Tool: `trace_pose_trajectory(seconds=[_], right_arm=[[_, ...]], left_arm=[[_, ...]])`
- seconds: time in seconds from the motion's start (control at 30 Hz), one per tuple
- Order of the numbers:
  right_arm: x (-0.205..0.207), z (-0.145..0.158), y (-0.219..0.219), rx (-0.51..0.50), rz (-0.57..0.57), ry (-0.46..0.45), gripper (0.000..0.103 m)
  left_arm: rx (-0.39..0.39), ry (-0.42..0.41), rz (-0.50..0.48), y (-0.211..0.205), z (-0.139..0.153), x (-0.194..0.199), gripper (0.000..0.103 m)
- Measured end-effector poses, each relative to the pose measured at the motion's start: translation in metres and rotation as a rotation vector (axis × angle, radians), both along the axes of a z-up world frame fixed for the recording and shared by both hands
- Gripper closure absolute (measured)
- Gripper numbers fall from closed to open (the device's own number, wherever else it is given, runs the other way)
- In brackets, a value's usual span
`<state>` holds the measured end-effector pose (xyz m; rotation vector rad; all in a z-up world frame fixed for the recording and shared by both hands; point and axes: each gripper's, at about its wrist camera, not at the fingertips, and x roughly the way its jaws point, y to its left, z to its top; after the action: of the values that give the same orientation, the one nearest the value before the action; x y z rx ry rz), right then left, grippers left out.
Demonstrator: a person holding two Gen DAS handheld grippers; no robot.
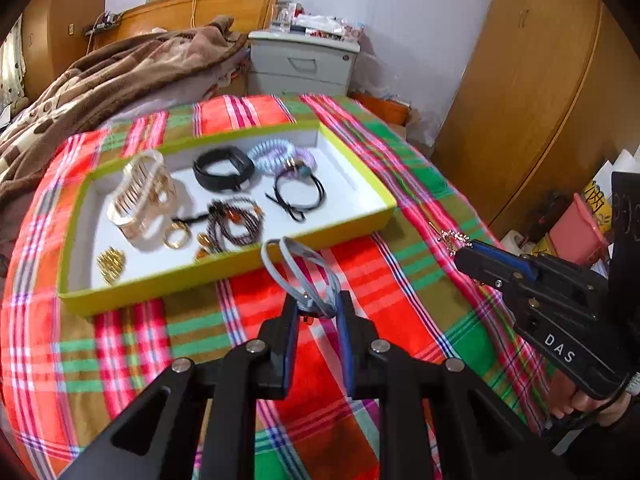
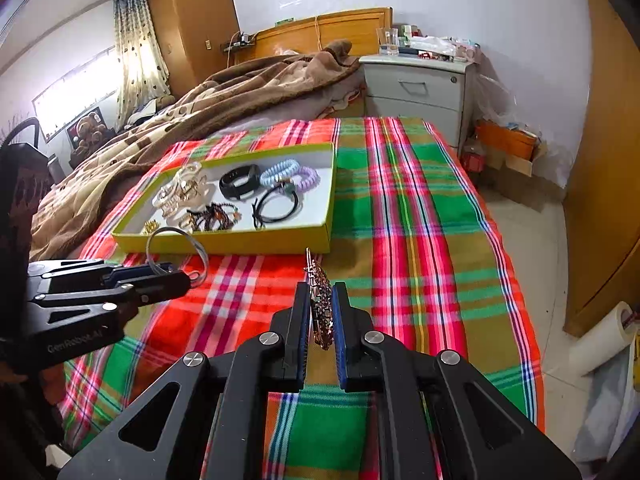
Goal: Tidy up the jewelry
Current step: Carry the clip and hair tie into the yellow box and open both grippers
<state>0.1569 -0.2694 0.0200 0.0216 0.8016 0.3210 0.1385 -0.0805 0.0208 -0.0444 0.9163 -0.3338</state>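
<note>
Far left: brown blanket (image 2: 224,96) bunched on the bed, next to the plaid cloth (image 2: 420,216) that covers the table.

Green-rimmed tray (image 1: 224,268) sits on the cloth, left of centre. Inside, left to right: small gold clip (image 1: 111,265) in the near-left corner, clear-and-gold claw clip (image 1: 141,196), gold ring (image 1: 178,237), dark braided cords (image 1: 236,220), black band (image 1: 223,169), black hair tie with bead (image 1: 298,192), blue and purple spiral hair ties (image 1: 276,154) at the far side.

Left tongs (image 1: 318,304) pinching a grey hair tie (image 1: 298,268) by its knot; the loops stick up and forward, held off the cloth just in front of the tray's near wall, not in the tray. Some gap between the pads, tie caught at the tips.

Right tongs (image 2: 321,292) pressed together on a rhinestone hair clip (image 2: 320,300), held edge-on between the blue pads, tip poking forward past them. It's above the cloth, right of the grey tie, near the tray's near-right corner and outside it.

Background right: grey nightstand (image 2: 416,88) against the wall, wooden wardrobe (image 1: 532,92) at the far right.
</note>
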Motion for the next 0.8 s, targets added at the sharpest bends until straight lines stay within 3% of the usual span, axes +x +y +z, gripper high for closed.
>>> trace_pose_trajectory(seconds=[0.3,0.8], right_arm=[[0.025,0.019,0.021,0.011,0.026,-0.039,0.092],[0.093,0.002,0.064,-0.041,0.075,0.014,0.092]], left_arm=[[-0.025,-0.041,0.029,0.029,0.021,0.027,0.084],[-0.022,0.026,0.017,0.041,-0.002,0.081,0.084]])
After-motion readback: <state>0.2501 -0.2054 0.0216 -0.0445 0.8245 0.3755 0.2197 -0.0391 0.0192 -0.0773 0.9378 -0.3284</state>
